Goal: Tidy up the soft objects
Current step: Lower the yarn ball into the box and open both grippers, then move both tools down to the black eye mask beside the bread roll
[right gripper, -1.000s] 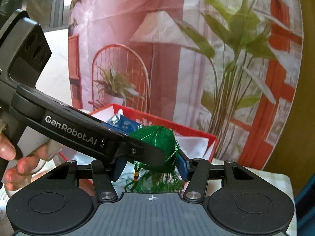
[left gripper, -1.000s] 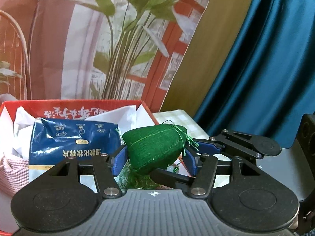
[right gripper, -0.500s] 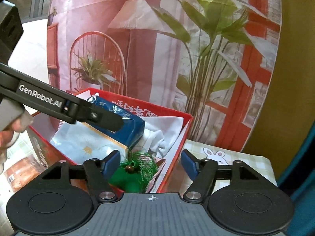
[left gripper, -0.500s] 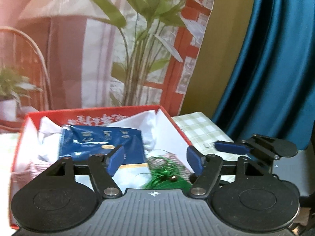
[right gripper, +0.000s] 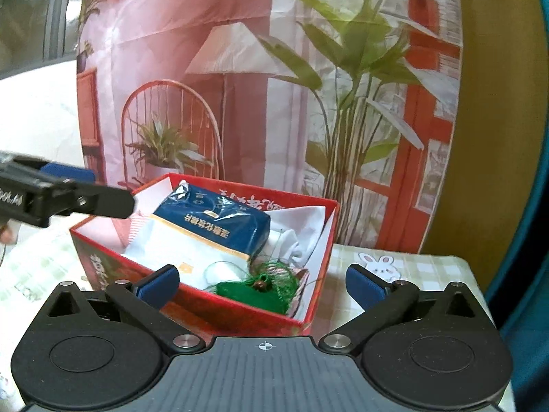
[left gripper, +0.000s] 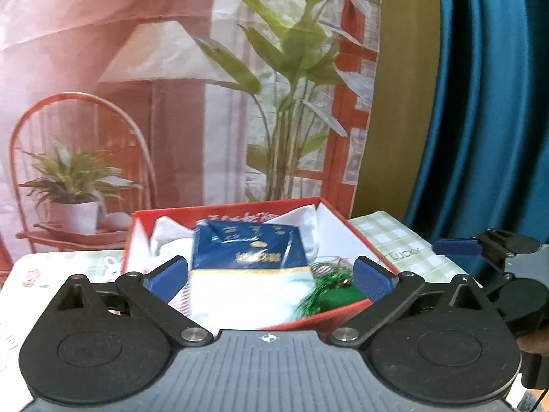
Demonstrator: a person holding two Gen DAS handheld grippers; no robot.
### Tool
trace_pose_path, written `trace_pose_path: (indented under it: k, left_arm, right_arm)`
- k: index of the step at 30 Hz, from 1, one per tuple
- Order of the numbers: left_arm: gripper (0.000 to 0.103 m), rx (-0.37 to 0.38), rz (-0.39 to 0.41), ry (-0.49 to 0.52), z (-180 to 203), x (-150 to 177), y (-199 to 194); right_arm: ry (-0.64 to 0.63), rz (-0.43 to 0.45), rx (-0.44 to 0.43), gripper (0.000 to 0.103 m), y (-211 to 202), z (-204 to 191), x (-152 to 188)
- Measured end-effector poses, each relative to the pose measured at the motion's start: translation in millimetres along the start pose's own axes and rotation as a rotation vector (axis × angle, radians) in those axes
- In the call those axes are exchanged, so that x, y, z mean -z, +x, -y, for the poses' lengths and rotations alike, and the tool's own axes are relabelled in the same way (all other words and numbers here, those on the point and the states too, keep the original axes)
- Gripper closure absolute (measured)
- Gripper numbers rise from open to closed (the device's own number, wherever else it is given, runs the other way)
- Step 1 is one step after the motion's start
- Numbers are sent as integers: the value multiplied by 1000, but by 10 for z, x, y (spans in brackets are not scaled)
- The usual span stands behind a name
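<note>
Tablecloth [left gripper: 387,240]: "LUCKY" in thin capitals, beside the red box; the same word mirrored and faint in the right wrist view.
Left gripper [right gripper: 68,199]: white lettering ending "bot.AI" on the black arm — start cut off at the frame edge.
Blue packet [right gripper: 219,219]: white Chinese characters in rows, upside down, too blurred to spell out; gold logo also unreadable.
Red box [right gripper: 274,202]: white Chinese characters along the inner wall and outer side — shapes visible, not legible.
</note>
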State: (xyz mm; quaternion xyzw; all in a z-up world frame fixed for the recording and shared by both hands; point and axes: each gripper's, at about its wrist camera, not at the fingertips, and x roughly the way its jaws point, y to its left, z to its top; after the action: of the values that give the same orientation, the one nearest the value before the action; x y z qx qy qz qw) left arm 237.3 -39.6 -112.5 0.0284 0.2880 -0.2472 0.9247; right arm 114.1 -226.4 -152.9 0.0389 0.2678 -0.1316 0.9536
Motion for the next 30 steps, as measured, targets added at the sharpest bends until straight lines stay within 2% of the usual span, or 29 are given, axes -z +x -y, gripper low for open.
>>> trace_pose_path:
  k: [9,12,17,25,30]
  left_arm:
    - [0,-67,51,30,-90,340,-454]
    - [0,-73,51,23,-137,467,-568]
    - [0,-97,31,-11,-248,670,-727]
    - [0,-133,-27,-80,-298,1108,-831]
    - [0,-109,-80,-148,-372,1334,-766]
  right_arm:
    - [113,61,6,0,-259,-138,293]
    - [122,58,41,0,-284,-221,436]
    - [171,53,40,0,-338,-298,689]
    - [240,-33,9,0,-311,-328,1141]
    - [271,-41,-2,0,-278,-313,1261]
